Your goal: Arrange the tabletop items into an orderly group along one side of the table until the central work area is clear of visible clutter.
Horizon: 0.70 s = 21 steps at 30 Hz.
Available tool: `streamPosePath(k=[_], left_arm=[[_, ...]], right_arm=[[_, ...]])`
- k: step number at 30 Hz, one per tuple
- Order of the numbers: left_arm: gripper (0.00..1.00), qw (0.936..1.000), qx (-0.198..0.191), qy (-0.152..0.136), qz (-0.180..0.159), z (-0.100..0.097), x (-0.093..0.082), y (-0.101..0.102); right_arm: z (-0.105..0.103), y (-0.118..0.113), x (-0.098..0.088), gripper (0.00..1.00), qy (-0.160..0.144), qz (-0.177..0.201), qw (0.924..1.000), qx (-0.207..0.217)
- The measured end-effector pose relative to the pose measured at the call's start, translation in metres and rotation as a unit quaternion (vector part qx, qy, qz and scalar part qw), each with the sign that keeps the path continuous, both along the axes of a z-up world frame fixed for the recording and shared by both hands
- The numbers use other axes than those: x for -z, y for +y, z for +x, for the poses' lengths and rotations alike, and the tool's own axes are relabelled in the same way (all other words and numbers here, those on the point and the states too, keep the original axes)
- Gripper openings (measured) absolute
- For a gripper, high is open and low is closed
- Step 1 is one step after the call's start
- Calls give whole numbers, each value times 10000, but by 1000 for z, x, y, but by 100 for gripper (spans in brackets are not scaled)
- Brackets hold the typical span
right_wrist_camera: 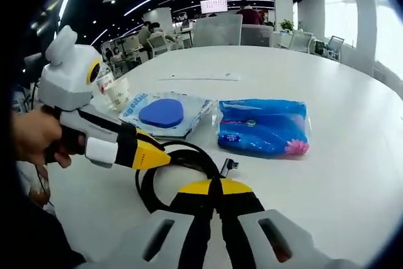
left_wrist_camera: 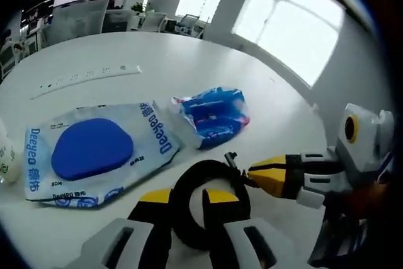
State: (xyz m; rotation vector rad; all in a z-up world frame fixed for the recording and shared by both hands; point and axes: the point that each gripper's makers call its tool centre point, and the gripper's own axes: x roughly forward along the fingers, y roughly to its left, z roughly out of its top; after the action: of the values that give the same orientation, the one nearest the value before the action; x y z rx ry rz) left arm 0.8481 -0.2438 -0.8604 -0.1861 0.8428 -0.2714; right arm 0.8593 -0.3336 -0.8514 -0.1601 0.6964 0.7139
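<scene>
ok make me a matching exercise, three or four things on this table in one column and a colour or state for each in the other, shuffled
Things:
1. coiled rubber cable
2. flat wet-wipes pack
3. crinkled plastic tissue packet
4. long power strip

Descriptions:
A. white, lying far back
B. black, looped by the jaws
C. bright blue with a pink flower
D. pale with a blue oval lid

Pairs: 1-B, 2-D, 3-C, 4-A

Ahead of my tongs the coiled black cable (right_wrist_camera: pixel 173 171), blue-lidded wipes pack (right_wrist_camera: pixel 165 114) and blue tissue packet (right_wrist_camera: pixel 263 126) block the white worktop (right_wrist_camera: pixel 352 174); its far edge lies open.
</scene>
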Motion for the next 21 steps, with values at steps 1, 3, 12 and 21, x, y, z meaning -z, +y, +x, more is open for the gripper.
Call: streamPosePath(k=[1,3,12,21], left_arm=[[18,10000,-6,-37,12,-1,-2,1],[21,10000,9,-57,18,-2,-1,4],[30,9987,-305,-342,203,-11,-22,43],[35,9966,-561,-575,207,-21,-42,73]], right_arm=[[0,1,-2,0,-32,2,10000,1],[0,2,-6,2,-90,41,9999,38],[-8,13,-22,21,-280,214,9994,33],[-16,20,-30,37,-344,383,9987,-6]])
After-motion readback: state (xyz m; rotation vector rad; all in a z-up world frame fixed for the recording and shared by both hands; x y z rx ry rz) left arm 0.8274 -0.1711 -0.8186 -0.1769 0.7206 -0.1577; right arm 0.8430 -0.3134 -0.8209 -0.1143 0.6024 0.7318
